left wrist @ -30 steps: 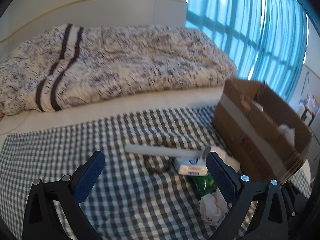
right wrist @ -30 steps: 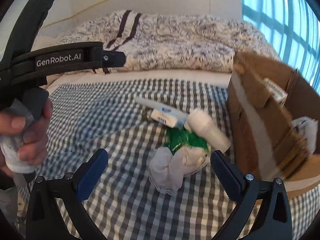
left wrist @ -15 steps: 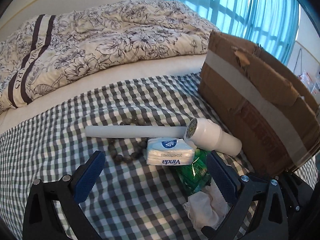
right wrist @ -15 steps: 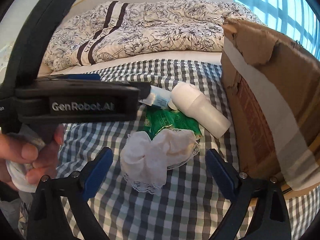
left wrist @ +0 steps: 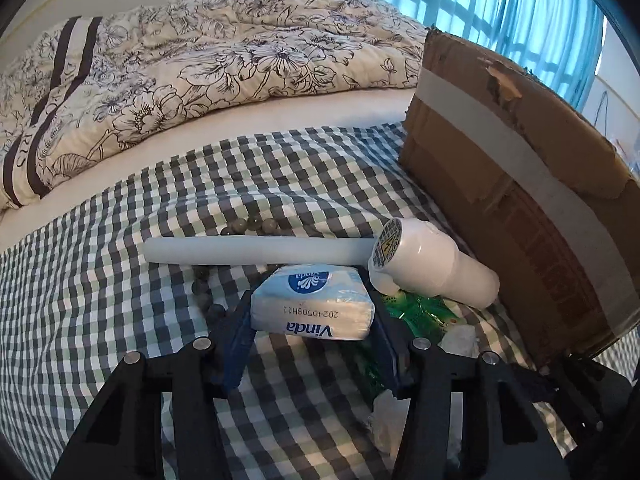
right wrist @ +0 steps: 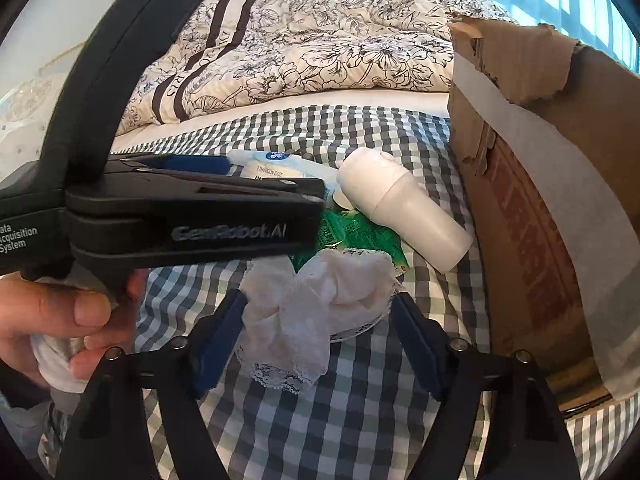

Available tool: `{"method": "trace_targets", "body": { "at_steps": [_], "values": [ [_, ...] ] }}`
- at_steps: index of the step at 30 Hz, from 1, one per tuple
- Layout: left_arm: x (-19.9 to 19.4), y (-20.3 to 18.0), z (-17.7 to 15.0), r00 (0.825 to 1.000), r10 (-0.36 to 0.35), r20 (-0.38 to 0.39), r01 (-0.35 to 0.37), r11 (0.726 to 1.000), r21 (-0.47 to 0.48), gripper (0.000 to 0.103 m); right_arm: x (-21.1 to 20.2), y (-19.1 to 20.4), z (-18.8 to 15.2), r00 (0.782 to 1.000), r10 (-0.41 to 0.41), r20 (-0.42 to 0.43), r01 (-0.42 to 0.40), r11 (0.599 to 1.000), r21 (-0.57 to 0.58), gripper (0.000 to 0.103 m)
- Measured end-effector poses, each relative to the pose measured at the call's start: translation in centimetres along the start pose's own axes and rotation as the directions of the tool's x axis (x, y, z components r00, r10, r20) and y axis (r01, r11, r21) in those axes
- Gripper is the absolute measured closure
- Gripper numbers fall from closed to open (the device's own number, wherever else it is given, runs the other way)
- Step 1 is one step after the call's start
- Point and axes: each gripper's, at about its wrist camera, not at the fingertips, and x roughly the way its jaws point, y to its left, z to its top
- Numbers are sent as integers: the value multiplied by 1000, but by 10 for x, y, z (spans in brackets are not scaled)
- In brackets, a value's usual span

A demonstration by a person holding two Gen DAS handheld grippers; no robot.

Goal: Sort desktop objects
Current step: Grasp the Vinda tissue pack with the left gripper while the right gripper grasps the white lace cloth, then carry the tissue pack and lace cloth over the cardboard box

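Observation:
My left gripper (left wrist: 312,320) is shut on a blue-and-white Vinda tissue pack (left wrist: 314,304), which lies on the checked cloth. Behind the pack lie a white rod (left wrist: 256,251), a string of grey beads (left wrist: 250,226) and a white bottle (left wrist: 432,266) on its side. A green packet (left wrist: 420,312) lies under the bottle. My right gripper (right wrist: 320,334) has its pads on both sides of a crumpled white lace cloth (right wrist: 316,304); the jaws look partly closed on it. The bottle (right wrist: 400,208), the green packet (right wrist: 360,236) and the tissue pack (right wrist: 272,168) lie beyond it.
A big torn cardboard box (left wrist: 520,184) with pale tape stands on the right, and shows in the right wrist view (right wrist: 560,200). A flowered duvet (left wrist: 200,64) covers the bed behind. The left gripper's body and the hand holding it (right wrist: 72,312) fill the left of the right wrist view.
Both grippers have moved forward and down and closed from wide open. The left one has taken hold of the tissue pack; the right one has closed in around the lace cloth.

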Motion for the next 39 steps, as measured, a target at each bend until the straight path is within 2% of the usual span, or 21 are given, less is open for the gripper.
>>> {"method": "trace_targets", "body": {
  "at_steps": [1, 3, 4, 5, 6, 9, 12, 19, 28, 31, 39],
  "values": [
    [-1, -1, -1, 1000, 4, 5, -4, 1000, 6, 49, 1, 0, 0, 1000, 1, -2, -1, 1000, 0, 39],
    [-3, -1, -2, 1000, 5, 12, -6, 1000, 4, 49, 3, 0, 0, 1000, 5, -10, -5, 1000, 2, 57],
    [-5, -1, -2, 1000, 4, 15, -4, 1000, 0, 49, 3, 0, 0, 1000, 3, -13, -3, 1000, 2, 63],
    [-7, 0, -2, 1000, 5, 18, -5, 1000, -3, 49, 4, 1, 0, 1000, -1, -15, 1, 1000, 1, 74],
    [-9, 1, -2, 1000, 5, 22, -5, 1000, -7, 49, 4, 1, 0, 1000, -5, -15, 5, 1000, 0, 79],
    [-17, 4, -1, 999, 10, 38, -10, 1000, -15, 49, 2, 2, 0, 1000, -7, -15, 7, 1000, -5, 85],
    [-25, 6, 2, 998, 10, 54, -9, 1000, -24, 49, -3, 4, 0, 1000, -3, -5, 3, 1000, -13, 89],
    [-52, 7, 6, 995, 16, 95, -14, 1000, -23, 49, -19, 7, 2, 1000, 17, 26, -17, 1000, -16, 89],
    [-98, 11, 11, 985, 23, 173, -16, 999, -40, 49, -49, 18, 4, 997, 3, 82, -1, 1000, -28, 89],
    [-121, 13, 16, 977, 18, 211, -8, 999, -46, 49, -63, 23, 6, 995, -4, 102, 8, 999, -36, 89],
    [-191, 13, 33, 942, 19, 336, 1, 998, -57, 49, -114, 32, 31, 983, -21, 185, 31, 998, -48, 89]
  ]
}}
